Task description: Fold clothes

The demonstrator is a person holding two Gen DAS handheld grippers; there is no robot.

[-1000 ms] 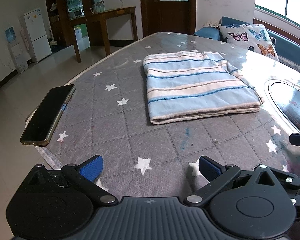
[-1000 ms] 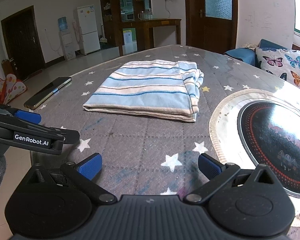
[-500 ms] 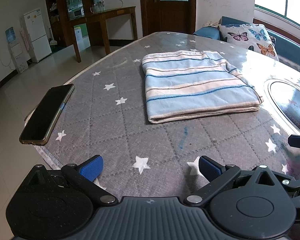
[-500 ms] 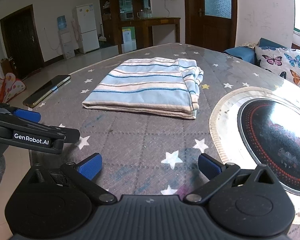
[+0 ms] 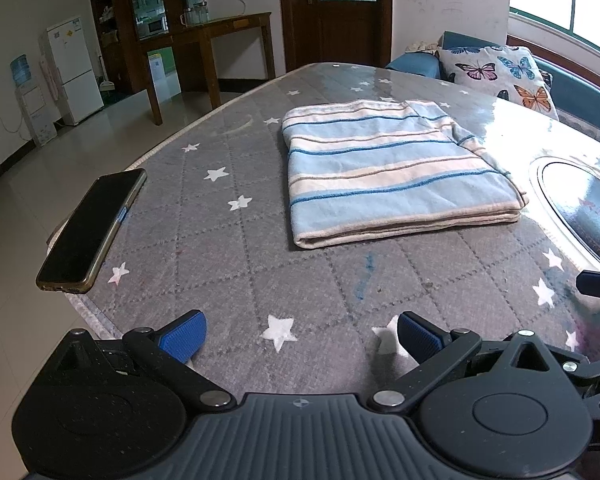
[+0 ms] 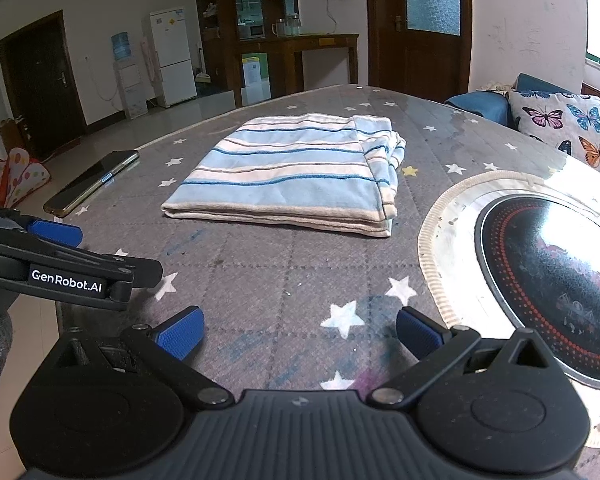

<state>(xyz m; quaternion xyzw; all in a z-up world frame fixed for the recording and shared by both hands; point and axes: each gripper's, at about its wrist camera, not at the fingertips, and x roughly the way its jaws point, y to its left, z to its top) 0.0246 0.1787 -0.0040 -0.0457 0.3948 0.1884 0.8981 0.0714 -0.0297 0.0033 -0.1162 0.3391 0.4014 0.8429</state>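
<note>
I see the blue-and-cream striped cloth (image 5: pixel 396 176) folded into a flat rectangle on the grey star-patterned table (image 5: pixel 236 264). Left of the cloth lies a black phone (image 5: pixel 90 226); right of it, a round black cooktop (image 6: pixel 548 280). My left gripper (image 5: pixel 298 334) and right gripper (image 6: pixel 298 332) both gape, empty, short of the cloth. Only the right view shows a spotted play tent (image 6: pixel 8 176).
</note>
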